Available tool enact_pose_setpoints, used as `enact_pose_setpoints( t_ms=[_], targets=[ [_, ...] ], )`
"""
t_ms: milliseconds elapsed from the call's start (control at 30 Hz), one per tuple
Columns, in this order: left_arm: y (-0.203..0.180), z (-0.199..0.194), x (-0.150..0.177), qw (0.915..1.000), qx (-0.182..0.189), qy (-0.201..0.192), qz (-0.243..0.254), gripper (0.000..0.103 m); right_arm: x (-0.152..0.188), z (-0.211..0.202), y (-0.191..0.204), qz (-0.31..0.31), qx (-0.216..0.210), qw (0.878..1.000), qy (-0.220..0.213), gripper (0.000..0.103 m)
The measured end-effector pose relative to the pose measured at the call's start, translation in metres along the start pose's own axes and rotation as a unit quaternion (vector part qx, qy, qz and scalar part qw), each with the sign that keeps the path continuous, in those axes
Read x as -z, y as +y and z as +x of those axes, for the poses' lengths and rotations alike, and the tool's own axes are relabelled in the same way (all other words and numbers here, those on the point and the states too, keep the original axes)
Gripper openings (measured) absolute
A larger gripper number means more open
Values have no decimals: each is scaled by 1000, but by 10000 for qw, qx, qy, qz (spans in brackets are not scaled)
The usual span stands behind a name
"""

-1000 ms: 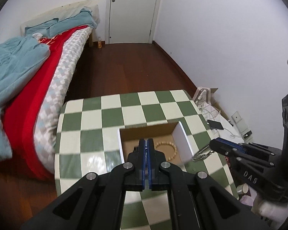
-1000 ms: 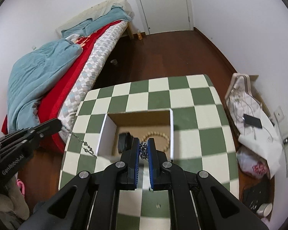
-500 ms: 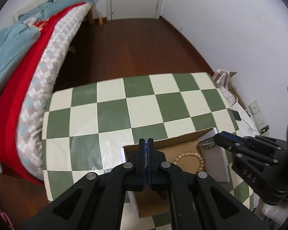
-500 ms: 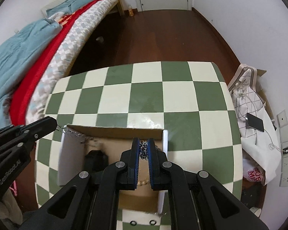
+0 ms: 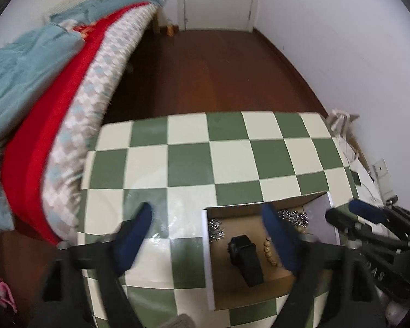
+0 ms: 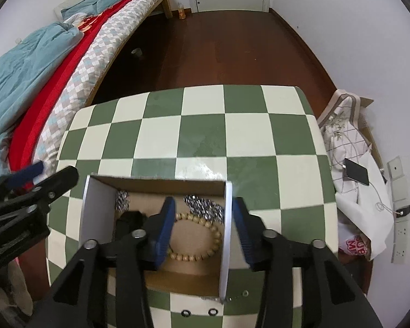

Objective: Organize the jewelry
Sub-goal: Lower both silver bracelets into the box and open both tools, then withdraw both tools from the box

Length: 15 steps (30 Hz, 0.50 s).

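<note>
the right claw's black frame, at the right edge of the left wrist view, bears pale letters that look like "das". a white bag on the floor right of the bench shows red letters, too cut off to read.

Even indoor light; fisheye bending at edges; left wrist view motion-blurred, right sharper

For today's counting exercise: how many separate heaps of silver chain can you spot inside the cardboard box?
2. One silver chain heap lies in the box's far-left corner; the other chain heap lies far right, above the bead bracelet. The hand-held gripper may hide more.
</note>
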<state>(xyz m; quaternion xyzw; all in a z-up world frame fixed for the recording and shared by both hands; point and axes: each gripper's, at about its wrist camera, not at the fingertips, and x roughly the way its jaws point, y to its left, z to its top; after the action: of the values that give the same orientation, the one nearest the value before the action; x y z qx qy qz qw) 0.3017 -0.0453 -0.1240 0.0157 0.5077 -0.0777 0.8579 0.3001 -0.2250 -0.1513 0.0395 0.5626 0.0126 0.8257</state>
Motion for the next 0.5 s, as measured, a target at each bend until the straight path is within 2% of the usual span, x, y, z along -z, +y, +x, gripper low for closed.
enact_pose_setpoints(
  t_ms=[33,100,133,233,500],
  targets=[
    [1,-4,3,10000,-81,-51,17,85,5,-1,2,-29,79,10000,4,63],
    [1,-5,10,9996,-263,-38,56,102,16,-4,4,-62,172,9998,23,76],
    [1,-7,16,9994,-345,-59,65,103,21,-4,5,-76,218,9997,22,84],
    [2,-9,31,9987,-500,-47,68,103,39,-5,10,-134,419,9990,47,99],
    [5,-26,61,9978,-636,-190,-12,103,74,-14,8,-35,501,9987,41,103]
  ],
)
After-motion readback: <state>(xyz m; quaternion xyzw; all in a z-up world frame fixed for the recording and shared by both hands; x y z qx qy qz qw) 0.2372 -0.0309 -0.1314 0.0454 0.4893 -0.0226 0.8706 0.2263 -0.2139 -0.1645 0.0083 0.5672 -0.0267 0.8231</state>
